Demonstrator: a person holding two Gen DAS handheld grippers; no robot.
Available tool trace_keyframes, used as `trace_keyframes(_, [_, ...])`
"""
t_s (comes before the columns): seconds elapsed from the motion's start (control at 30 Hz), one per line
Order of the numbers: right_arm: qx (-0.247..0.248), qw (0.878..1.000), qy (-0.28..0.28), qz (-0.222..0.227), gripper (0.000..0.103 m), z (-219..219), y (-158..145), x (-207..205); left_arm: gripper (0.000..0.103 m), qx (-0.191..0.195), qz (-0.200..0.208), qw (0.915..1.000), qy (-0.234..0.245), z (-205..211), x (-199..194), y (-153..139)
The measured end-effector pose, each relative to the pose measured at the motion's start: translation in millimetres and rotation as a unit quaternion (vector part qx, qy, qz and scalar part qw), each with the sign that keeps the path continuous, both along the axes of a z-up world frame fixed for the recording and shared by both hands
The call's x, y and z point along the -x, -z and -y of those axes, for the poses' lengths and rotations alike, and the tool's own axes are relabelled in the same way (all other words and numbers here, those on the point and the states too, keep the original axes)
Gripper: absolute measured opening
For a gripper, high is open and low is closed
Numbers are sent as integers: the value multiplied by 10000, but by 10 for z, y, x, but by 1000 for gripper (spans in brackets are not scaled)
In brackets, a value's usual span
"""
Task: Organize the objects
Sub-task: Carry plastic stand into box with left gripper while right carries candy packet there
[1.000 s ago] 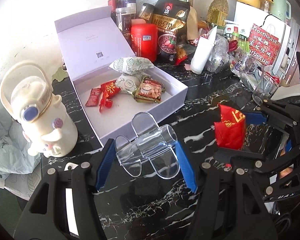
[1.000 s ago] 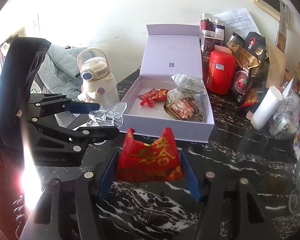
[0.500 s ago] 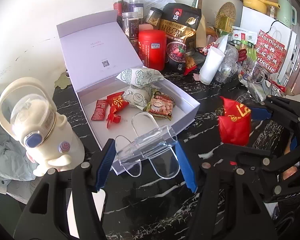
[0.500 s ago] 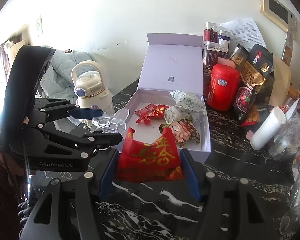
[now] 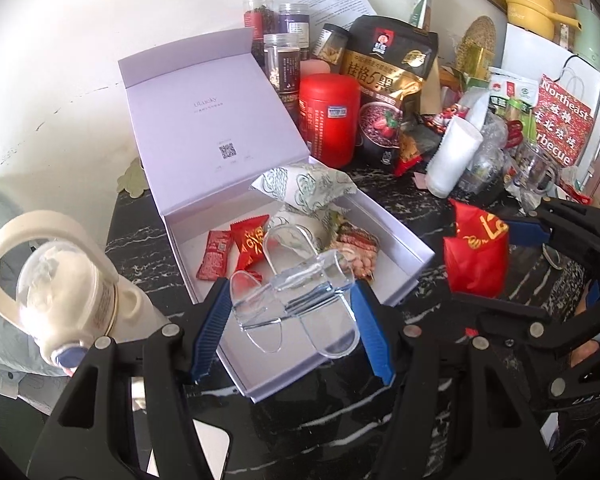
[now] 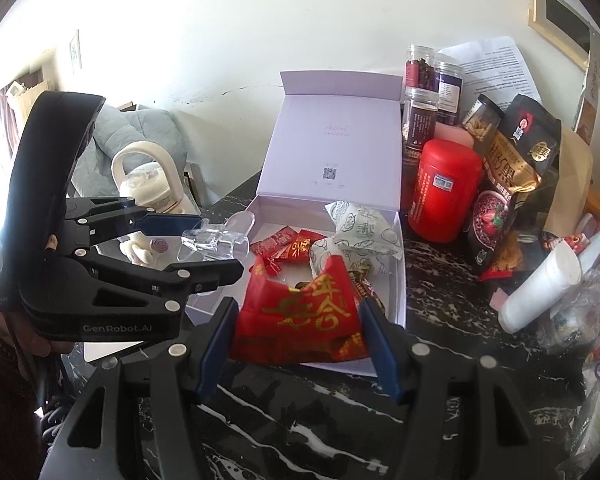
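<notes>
Jaws pinch clear holder [image 5: 296,292], red packet [image 6: 300,312].

Box [image 5: 396,240] front half lies open; snack packets [image 5: 304,192] crowd the back, red canister [image 5: 330,118] seemingly close behind

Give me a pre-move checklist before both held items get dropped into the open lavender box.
1. Left gripper shut on the clear plastic clip: ok.
2. Right gripper shut on the red packet: ok.
3. Lavender box lid open: ok.
4. Bare floor in the box for the clip, near corner: ok.
5. Red packet fully past the box's front wall: cannot tell.
6. Grippers apart from each other: ok. White bottle sits close to the left gripper; whether they touch, cannot tell.
</notes>
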State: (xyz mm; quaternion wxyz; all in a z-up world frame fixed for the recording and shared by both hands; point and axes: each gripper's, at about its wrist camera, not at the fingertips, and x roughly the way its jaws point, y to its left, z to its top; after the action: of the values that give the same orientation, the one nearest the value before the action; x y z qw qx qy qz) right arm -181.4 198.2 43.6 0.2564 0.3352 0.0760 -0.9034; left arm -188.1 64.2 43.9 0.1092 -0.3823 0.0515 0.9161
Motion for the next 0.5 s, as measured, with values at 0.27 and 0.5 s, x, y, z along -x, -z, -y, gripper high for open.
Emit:
trace_keyframes(0.27, [-58,9999,-146,18,63,-15,68,310,60,-55,122,9999,-97,-13,315,102])
trace_keyframes(0.5, [-48,9996,-254,62,63,11,142,551,60,-11,122,9994,-322,39,560,189])
